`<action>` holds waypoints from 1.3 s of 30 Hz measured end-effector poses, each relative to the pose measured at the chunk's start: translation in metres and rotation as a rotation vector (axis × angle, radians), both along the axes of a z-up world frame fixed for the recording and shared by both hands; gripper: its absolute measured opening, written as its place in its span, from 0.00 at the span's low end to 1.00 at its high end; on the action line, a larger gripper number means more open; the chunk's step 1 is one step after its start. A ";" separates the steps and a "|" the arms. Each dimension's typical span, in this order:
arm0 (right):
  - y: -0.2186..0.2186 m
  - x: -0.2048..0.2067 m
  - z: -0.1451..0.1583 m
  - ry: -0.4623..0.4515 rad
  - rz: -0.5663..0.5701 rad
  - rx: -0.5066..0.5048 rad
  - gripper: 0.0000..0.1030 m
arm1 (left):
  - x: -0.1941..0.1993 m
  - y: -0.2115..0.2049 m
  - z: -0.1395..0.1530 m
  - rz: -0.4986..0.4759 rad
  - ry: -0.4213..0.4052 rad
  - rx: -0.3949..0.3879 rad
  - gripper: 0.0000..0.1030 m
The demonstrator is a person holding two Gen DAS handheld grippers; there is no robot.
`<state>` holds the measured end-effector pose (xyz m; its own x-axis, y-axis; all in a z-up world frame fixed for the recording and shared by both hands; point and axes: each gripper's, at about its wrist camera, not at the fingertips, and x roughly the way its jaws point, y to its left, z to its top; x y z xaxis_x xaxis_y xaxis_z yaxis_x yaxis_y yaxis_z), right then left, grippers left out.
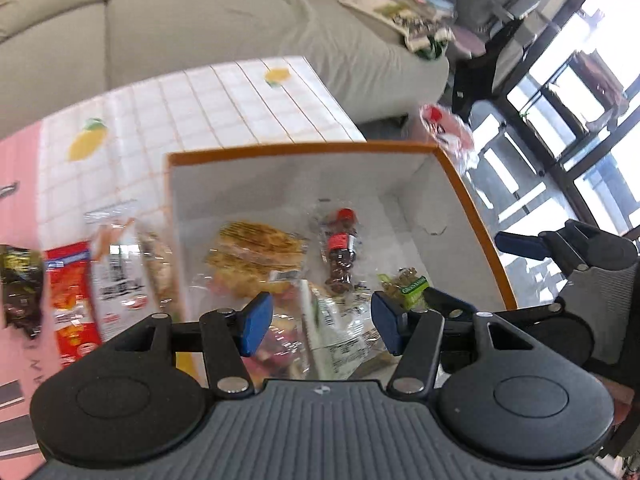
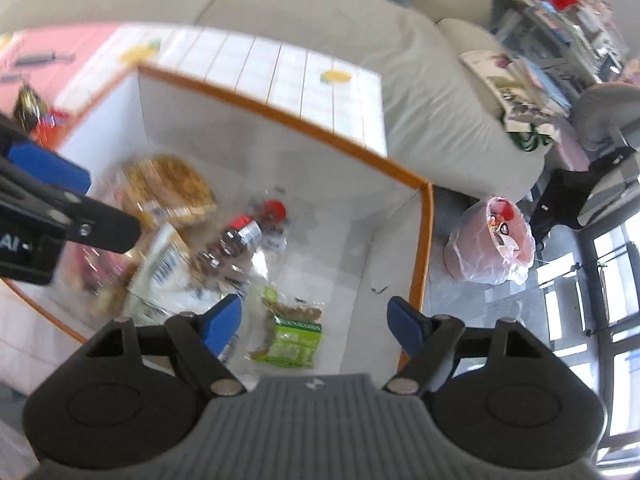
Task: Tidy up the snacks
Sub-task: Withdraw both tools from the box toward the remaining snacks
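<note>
A white box with an orange rim (image 1: pixel 304 147) (image 2: pixel 280 118) holds several snacks: a waffle pack (image 1: pixel 256 252) (image 2: pixel 168 188), a bottle-shaped pack with a red cap (image 1: pixel 342 248) (image 2: pixel 240 236), a green pack (image 1: pixel 408 286) (image 2: pixel 292 336) and a clear bag with a white label (image 1: pixel 336 332) (image 2: pixel 160 276). My left gripper (image 1: pixel 320 320) hangs open above the clear bag, nothing between its pads. Over the green pack my right gripper (image 2: pixel 316 324) is open and empty too. A red pack (image 1: pixel 70 292), a white pack (image 1: pixel 120 276) and a dark pack (image 1: pixel 20 284) lie on the table left of the box.
The box stands on a table with a tiled lemon-print cloth (image 1: pixel 200 100) (image 2: pixel 280 64). A beige sofa (image 1: pixel 200 20) runs behind it. On the floor to the right sits a bin lined with a pink bag (image 2: pixel 496 240), with an office chair (image 1: pixel 500 4) and windows beyond.
</note>
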<state>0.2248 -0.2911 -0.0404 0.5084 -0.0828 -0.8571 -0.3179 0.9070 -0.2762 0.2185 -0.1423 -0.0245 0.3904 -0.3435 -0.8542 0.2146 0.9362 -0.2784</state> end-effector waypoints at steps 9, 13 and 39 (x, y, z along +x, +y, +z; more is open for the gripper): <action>0.037 -0.047 0.040 -0.159 -0.057 0.177 0.77 | -0.055 0.059 0.031 0.084 -0.121 0.021 0.64; 0.063 -0.066 0.048 -0.211 -0.043 0.239 0.79 | -0.077 0.087 0.038 0.141 -0.148 0.027 0.64; 0.189 -0.149 -0.022 -0.282 0.010 0.353 0.51 | -0.154 0.206 -0.032 0.317 -0.120 0.045 0.63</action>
